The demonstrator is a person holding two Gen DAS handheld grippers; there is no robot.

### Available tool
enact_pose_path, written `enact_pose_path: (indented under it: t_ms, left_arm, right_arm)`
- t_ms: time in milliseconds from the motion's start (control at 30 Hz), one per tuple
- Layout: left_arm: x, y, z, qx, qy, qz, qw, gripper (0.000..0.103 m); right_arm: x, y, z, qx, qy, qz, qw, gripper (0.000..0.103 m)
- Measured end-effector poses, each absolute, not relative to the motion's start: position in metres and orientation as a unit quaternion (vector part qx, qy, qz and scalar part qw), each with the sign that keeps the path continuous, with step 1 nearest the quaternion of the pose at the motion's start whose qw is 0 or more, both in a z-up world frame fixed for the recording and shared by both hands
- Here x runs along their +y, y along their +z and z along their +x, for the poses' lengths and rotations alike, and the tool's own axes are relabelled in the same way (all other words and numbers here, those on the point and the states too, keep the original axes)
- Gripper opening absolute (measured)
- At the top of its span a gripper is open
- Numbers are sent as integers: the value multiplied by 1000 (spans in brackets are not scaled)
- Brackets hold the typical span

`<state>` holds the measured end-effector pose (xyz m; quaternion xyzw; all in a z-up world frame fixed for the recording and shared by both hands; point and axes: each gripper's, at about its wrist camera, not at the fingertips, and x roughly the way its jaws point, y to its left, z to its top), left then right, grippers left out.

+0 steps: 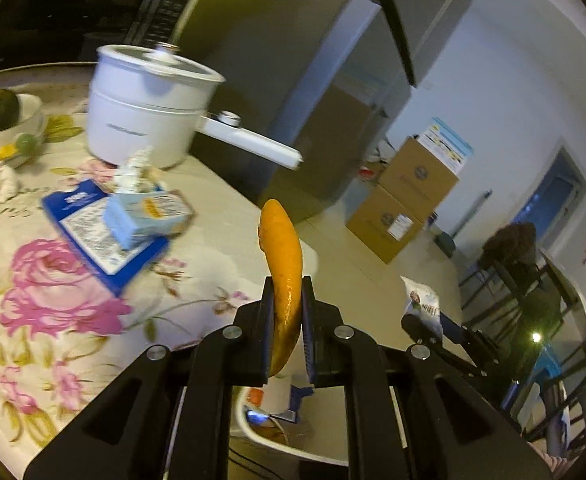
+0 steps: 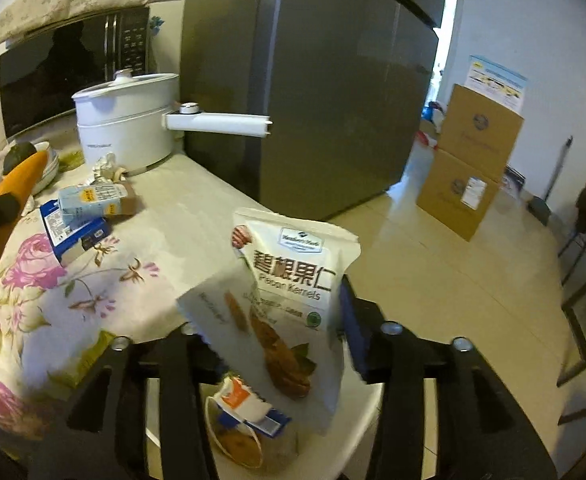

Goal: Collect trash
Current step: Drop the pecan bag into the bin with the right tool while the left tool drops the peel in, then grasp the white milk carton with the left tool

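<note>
Orange peel (image 1: 284, 276) clenched in left tool (image 1: 287, 308); pecan bag (image 2: 289, 300) between right tool (image 2: 277, 340) fingers, grip unclear.

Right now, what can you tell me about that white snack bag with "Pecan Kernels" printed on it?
The pecan bag is a white, glossy pouch that looks like plastic film, printed with large Chinese characters, "Pecan Kernels" and a picture of brown nuts. It looks creased and tilted, top leaning left. It sits between the fingers of the right tongs, which look wide apart, so whether they grip it is unclear. Below it is a white bin holding other wrappers, beside the floral tablecloth.
</note>
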<state>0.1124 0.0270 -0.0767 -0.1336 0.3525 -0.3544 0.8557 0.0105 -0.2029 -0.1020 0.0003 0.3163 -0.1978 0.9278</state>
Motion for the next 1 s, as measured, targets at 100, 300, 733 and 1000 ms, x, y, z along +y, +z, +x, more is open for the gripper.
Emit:
enact_pose_path:
  t_ms: [100,300,733,1000]
  left_arm:
    - [6,-77,107,355,-371,-121,849,12]
    - [-35,-81,94,365,-401,-87,836,13]
    - [-92,-111,84,404,-408,-6,819,44]
    - [-90,-120,89,410,-390,-3,824,65]
  right_arm:
    - [-212,-100,-5,304,-211,15,929,77]
    - [-231,-102,-25,291,-245,35,924,90]
    - [-259,-111,-33,291,-290,68,909,96]
    - [-265,-117,-28,302,-296,71,903,96]
